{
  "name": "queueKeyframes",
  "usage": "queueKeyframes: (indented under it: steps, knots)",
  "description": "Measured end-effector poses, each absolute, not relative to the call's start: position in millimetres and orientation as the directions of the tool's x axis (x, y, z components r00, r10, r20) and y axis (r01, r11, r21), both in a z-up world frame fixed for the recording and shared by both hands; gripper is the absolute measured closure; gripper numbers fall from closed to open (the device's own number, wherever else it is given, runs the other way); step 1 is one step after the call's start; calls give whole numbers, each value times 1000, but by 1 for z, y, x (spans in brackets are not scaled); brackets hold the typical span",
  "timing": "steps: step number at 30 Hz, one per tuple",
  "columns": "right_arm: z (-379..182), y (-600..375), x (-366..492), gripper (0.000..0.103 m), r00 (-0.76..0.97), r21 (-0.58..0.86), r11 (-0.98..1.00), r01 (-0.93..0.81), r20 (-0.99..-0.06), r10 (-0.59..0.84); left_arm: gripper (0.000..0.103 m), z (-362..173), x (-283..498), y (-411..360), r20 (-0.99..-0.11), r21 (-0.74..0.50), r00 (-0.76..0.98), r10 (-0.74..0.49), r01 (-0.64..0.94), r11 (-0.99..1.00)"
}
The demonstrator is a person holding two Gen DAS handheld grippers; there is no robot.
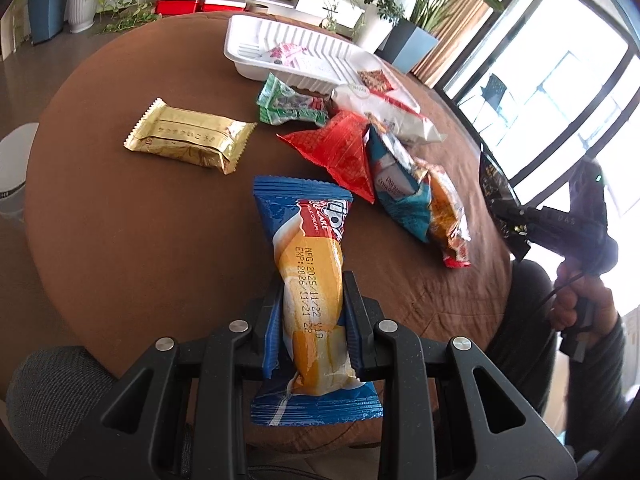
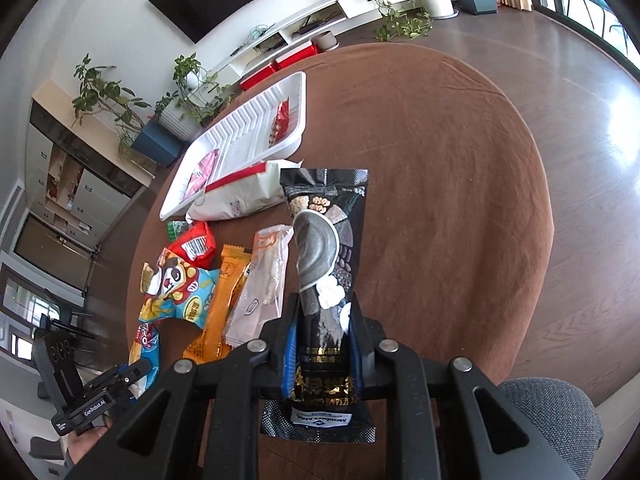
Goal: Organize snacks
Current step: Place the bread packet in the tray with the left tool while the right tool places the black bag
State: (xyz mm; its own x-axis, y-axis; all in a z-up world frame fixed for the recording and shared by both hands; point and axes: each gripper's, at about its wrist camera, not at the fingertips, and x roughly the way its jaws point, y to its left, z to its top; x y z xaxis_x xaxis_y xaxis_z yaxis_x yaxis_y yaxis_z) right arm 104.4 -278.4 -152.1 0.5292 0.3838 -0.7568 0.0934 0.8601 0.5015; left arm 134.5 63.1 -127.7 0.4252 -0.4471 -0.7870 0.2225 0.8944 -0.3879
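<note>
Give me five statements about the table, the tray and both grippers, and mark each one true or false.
1. The left gripper is shut on the blue and yellow cake packet. True.
2. The right gripper holds nothing. False: it is shut on the black sesame packet.
3. The white tray already holds some snacks. True: a red packet and a pink packet lie in it.
4. The gold packet lies inside the tray. False: it lies on the brown tablecloth, apart from the tray.
5. The tablecloth is white. False: it is brown.
</note>
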Motion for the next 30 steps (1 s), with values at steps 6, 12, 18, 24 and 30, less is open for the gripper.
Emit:
queueKeyframes:
  steps: [6, 12, 18, 24, 30]
  knots:
    - [-152, -297, 103, 81, 551, 533, 837, 126, -739, 388, 79, -110, 140, 82, -756, -417, 466, -460, 198, 887]
    - [-151, -300, 106, 81, 561, 538, 833, 133, -734, 384, 79, -102, 146, 96, -745, -424, 491, -452, 175, 889]
    - [-139, -309, 119, 81, 586, 540, 831, 134, -719, 373, 79, -81, 160, 113, -719, -422, 534, -444, 171, 890]
    - [-103, -312, 150, 81, 639, 521, 849, 91, -684, 352, 79, -50, 202, 127, -691, -393, 586, -423, 187, 900]
    - [-59, -280, 199, 81, 675, 502, 864, -29, -628, 388, 79, -17, 262, 123, -678, -330, 615, -403, 235, 914]
